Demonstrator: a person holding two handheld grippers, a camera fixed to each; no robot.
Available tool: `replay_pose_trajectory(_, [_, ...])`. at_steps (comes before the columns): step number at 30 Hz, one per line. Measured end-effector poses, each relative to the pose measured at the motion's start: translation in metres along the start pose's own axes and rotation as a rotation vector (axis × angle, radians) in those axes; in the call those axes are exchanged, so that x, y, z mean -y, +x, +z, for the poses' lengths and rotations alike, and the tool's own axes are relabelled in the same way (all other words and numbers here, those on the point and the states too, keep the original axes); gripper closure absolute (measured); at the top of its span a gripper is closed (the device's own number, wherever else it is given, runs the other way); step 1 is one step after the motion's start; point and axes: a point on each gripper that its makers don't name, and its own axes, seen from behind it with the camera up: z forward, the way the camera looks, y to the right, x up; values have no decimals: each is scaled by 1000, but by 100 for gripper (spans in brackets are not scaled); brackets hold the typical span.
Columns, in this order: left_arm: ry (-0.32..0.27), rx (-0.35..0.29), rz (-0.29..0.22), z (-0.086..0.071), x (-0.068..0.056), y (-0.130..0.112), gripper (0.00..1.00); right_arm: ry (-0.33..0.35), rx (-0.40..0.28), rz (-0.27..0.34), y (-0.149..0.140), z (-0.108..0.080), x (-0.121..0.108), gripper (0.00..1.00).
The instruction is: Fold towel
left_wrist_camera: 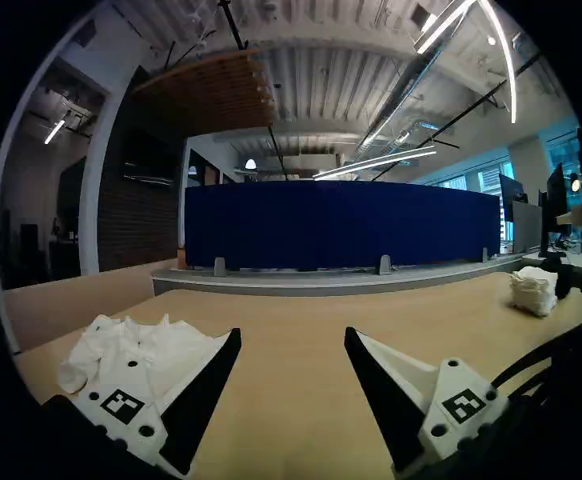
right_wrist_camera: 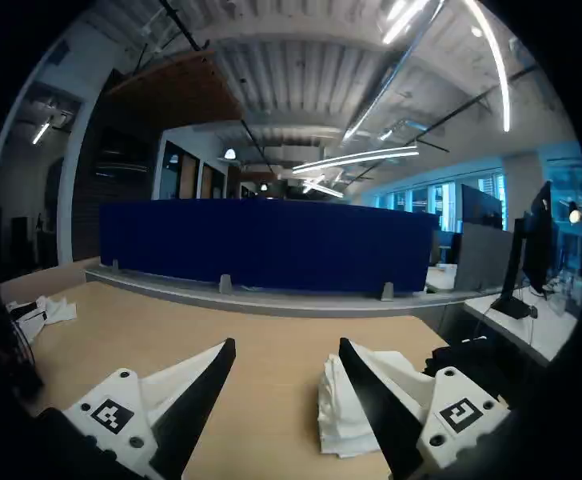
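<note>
- The left gripper (left_wrist_camera: 291,330) is held low over the table (left_wrist_camera: 307,312) and pointed at the divider (left_wrist_camera: 339,224). Its jaws are parted and nothing is gripped between them.
- The right gripper (right_wrist_camera: 286,342) is held the same way, facing the divider, jaws parted and nothing gripped. It is judged that both are poised ahead of a grasp.
- The towel (left_wrist_camera: 123,336) lies crumpled and unfolded on the near side of the divider, toward its left end, just behind the left gripper's left finger. In the right gripper view it is seen farther off (right_wrist_camera: 47,310).
- A stack (right_wrist_camera: 343,408) of folded white cloth rests on the near side of the divider, toward its right end and well apart from the towel. It is seen partly behind the right gripper's right finger, and also in the left gripper view (left_wrist_camera: 533,290).
- The placing is read as sorting: unfolded work toward one end, finished pieces toward the other.
- Neither pile is kept in a bin or tray; both are borne by the bare table alone.
</note>
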Motion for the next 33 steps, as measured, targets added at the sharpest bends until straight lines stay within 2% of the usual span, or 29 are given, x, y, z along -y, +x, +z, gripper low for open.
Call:
replay_pose_trajectory(14, [2, -1, 0, 1, 2, -1, 4, -10, -23, 84, -74, 8, 4, 0])
replay_pose_trajectory(24, [3, 0, 0, 1, 3, -1, 4, -55, -47, 73, -89, 16, -3, 0])
replay_pose_trajectory(33, [2, -1, 0, 1, 2, -1, 4, -53, -66, 70, -95, 13, 3, 0])
